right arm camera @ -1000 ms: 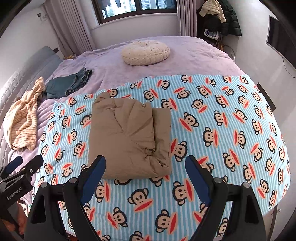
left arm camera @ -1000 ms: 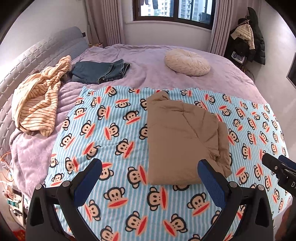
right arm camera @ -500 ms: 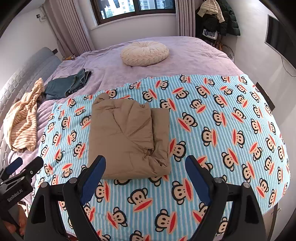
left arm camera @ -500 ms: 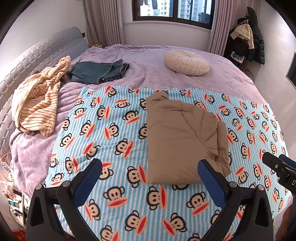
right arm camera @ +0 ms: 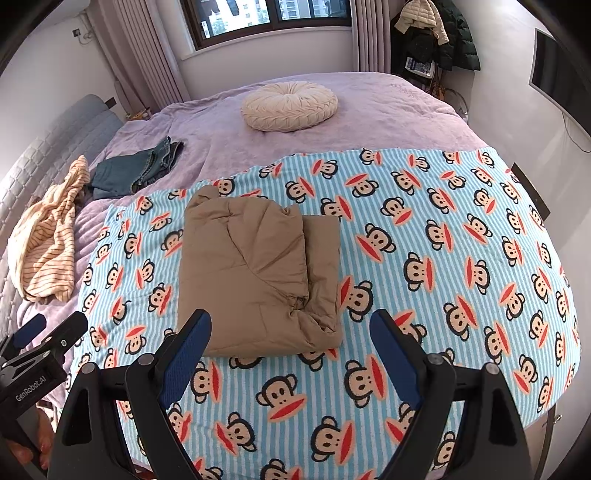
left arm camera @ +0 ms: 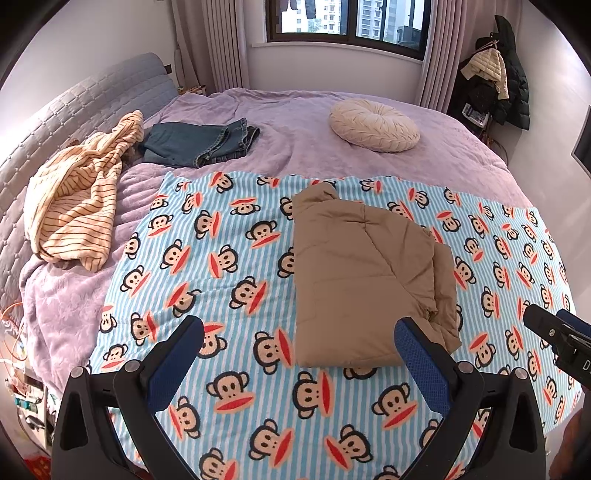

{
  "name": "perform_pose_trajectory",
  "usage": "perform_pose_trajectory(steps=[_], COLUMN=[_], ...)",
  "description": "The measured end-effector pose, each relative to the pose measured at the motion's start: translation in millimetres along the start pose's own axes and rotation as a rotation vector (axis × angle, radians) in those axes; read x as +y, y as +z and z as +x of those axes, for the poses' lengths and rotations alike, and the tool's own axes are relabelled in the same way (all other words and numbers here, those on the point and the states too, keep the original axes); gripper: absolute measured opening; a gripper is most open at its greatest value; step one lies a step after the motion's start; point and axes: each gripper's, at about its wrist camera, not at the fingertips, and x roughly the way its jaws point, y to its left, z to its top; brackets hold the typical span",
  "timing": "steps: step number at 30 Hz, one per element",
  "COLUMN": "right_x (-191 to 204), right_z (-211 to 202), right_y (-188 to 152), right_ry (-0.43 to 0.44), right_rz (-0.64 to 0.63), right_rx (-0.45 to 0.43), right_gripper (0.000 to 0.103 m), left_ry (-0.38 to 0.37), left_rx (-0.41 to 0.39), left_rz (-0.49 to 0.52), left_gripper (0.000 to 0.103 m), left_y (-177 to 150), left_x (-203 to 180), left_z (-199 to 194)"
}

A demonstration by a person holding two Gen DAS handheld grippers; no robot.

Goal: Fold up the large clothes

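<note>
Grippers first: the left gripper [left arm camera: 299, 354] hangs above the near part of the bed with its blue-padded fingers [left arm camera: 175, 360] spread wide and nothing between them, and the right gripper [right arm camera: 290, 345] is just the same, jaws apart, holding nothing, tilted down at the bedding. Each one peeks into the other's view at the edge of the frame.

Just beyond the fingertips lies the jacket [left arm camera: 365, 273], tan and puffy with quilted seams, folded into a tidy upright rectangle. One flap is laid diagonally across the top, a narrower strip of the layer beneath shows along its right side, and there's a small bunched corner at the lower right. A rounded bit of fabric pokes out at the far left corner. It sits on the blanket [left arm camera: 221, 280], blue-and-white striped and covered in cartoon monkey faces, which spreads over the near half of the bed. Neither gripper touches the jacket; its near edge lies just past the fingertips, with only open blanket between.

Further out, the purple bedspread [left arm camera: 295, 125] takes over. A round cream cushion [left arm camera: 373, 125] rests toward the far side, well apart from the jacket. Off to the left, folded jeans [left arm camera: 195, 142] lie flat, and beside them a crumpled striped top [left arm camera: 77, 199] slumps against the grey padded headboard [left arm camera: 74, 110]. Against the far wall, the window [left arm camera: 347, 22] with curtains, and dark coats [left arm camera: 498, 74] hanging in the right corner.
</note>
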Motion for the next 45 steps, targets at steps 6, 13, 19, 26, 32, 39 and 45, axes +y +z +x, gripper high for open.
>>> perform_pose_trajectory(steps=[6,13,19,26,32,39,45], right_x=[0.7,1.6,1.8,4.7,4.9,4.2,3.8], right_z=[-0.2,0.1,0.9,0.2,0.3,1.1,1.3], right_y=[-0.8,-1.3,-1.3,-2.3,-2.1,-1.3,-0.4], right_ry=[0.0,-0.001,0.0,0.0,-0.001,0.0,0.0], right_rz=[0.0,0.002,0.002,0.004,0.004,0.004,0.003], right_rx=[0.0,0.002,0.001,0.004,0.004,0.004,0.005], right_gripper=[0.09,0.09,0.09,0.09,0.09,0.09,0.09], left_ry=[0.0,0.0,0.0,-0.001,0.002,0.002,0.002], left_rx=[0.0,0.002,0.004,0.007,0.011,0.012,0.011], left_rz=[0.002,0.002,0.001,0.003,0.002,0.004,0.004], left_gripper=[0.103,0.103,0.103,0.103,0.103,0.103,0.103], left_y=[0.7,0.5,1.7,2.6,1.6,1.9,2.1], left_x=[0.5,0.6,1.2,2.2,2.3,2.4,1.8], left_z=[0.5,0.4,1.3,3.3,3.7,6.1,5.4])
